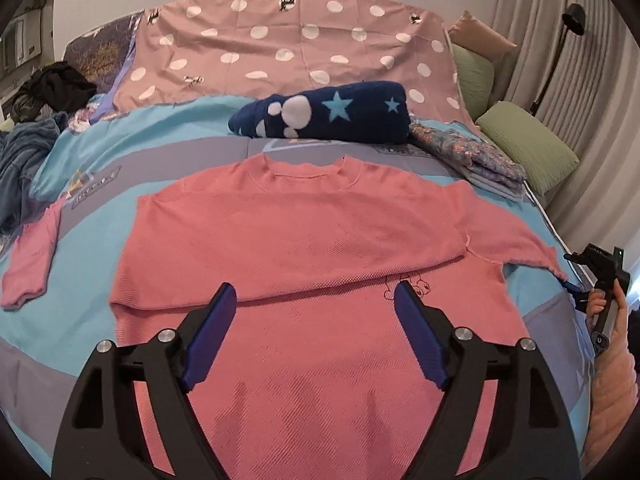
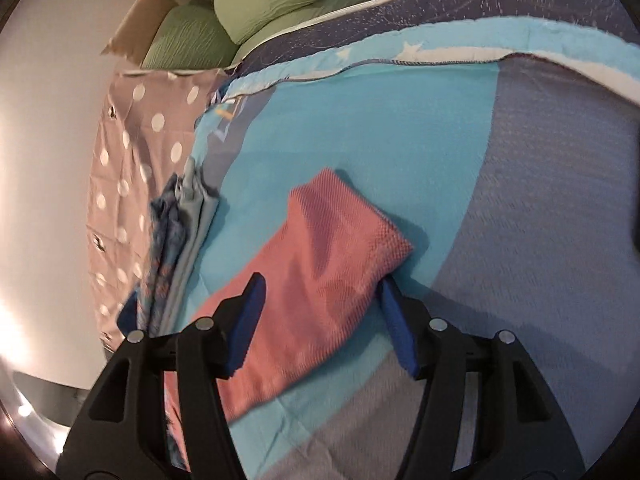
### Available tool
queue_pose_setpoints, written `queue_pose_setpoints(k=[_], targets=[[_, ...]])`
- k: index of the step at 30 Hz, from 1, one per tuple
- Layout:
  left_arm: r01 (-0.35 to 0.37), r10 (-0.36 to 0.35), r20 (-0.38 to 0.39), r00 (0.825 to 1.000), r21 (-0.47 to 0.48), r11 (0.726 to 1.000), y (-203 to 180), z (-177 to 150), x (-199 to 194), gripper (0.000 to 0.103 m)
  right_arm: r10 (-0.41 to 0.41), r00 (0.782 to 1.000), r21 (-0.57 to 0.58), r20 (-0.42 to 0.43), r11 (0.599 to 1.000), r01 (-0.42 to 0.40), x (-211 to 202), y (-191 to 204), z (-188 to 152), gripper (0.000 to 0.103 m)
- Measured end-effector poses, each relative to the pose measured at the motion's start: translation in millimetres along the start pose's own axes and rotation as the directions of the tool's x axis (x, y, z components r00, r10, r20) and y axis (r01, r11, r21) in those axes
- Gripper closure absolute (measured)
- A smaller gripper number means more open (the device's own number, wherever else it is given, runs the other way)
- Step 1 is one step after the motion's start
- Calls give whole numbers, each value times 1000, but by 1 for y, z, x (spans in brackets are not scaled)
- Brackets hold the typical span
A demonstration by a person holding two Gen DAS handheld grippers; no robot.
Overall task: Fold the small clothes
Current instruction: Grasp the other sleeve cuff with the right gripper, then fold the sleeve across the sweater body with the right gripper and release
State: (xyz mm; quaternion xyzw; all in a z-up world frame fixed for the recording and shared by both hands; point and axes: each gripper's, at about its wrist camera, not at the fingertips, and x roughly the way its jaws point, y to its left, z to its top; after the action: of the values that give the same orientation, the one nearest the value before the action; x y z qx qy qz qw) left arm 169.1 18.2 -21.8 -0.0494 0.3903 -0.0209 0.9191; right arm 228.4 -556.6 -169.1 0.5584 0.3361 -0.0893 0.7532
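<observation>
The pink sweater [image 1: 304,240] lay flat on the bed [image 1: 100,152], neck toward the wall; the left hand-held gripper [image 1: 314,304] hung wide open over it; the right hand-held gripper [image 2: 320,300] stood half open around one sleeve [image 2: 320,248].

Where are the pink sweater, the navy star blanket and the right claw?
pink sweater [image 1: 280,220]: left wrist view, on its chest panel.
navy star blanket [image 1: 332,114]: left wrist view, on its folded top.
right claw [image 2: 320,304]: right wrist view, midway between fingertips, over the sleeve.

A bed [image 1: 100,168] bears a pink sweater [image 1: 280,240], navy starred blanket [image 1: 328,112] and dotted sheet [image 1: 280,48].
</observation>
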Motion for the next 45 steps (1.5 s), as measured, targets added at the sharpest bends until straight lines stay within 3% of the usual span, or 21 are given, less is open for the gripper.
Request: queue_pose_setpoints(k=[1, 3, 5, 10, 14, 18, 21, 23, 25, 28, 31, 33, 38, 39, 42, 45], targets=[[-3, 3, -6, 1000, -5, 1000, -1, 2, 4, 20, 6, 1000, -5, 0, 1000, -6, 2, 1, 1, 43], [-6, 6, -25, 1000, -13, 1000, -4, 5, 15, 20, -5, 1000, -45, 2, 999, 5, 4, 5, 2, 54], [-10, 9, -43, 999, -19, 1000, -6, 7, 27, 20, -30, 1000, -95, -3, 995, 29, 6, 9, 2, 87], [2, -5, -53, 999, -54, 999, 0, 12, 40, 20, 19, 1000, -140, 22, 990, -16, -7, 32, -3, 91], [21, -25, -37, 999, -119, 993, 21, 14, 44, 20, 150, 988, -278, -34, 948, -154, -19, 97, -34, 91], [62, -67, -20, 998, -192, 980, 43, 14, 46, 20, 280, 938, -455, -204, 822, -344, -20, 185, -110, 91], [105, -108, 0, 994, -248, 963, 62, 13, 44, 20, 300, 887, -551, -351, 700, -455, -8, 238, -183, 91], [157, -158, 19, 987, -285, 945, 75, 11, 41, 20, 272, 840, -576, -469, 627, -524, 9, 261, -234, 91], [206, -206, 34, 978, -302, 931, 83, 8, 39, 20, 213, 820, -607, -531, 579, -544, 25, 272, -275, 91], [281, -282, 44, 958, -315, 907, 90, 4, 39, 20, 104, 818, -669, -566, 522, -529, 48, 273, -322, 91], [377, -386, 43, 921, -344, 860, 92, 0, 47, 20, 8, 805, -704, -593, 480, -523, 60, 260, -350, 91], [400, -421, 24, 907, -361, 842, 91, 0, 56, 20, -43, 810, -733, -585, 455, -506, 62, 252, -365, 91], [404, -434, -18, 901, -332, 852, 79, 3, 71, 24, -97, 839, -796, -536, 389, -464, 47, 239, -372, 91], [404, -433, -26, 901, -319, 857, 76, 5, 73, 29, -101, 847, -810, -521, 370, -455, 44, 238, -372, 91], [404, -439, -59, 896, -297, 865, 68, 14, 83, 49, -131, 876, -870, -464, 251, -424, 32, 233, -380, 85], [385, -413, -69, 908, -252, 888, 60, 23, 88, 52, -161, 903, -917, -399, 79, -391, 24, 230, -402, 75]])
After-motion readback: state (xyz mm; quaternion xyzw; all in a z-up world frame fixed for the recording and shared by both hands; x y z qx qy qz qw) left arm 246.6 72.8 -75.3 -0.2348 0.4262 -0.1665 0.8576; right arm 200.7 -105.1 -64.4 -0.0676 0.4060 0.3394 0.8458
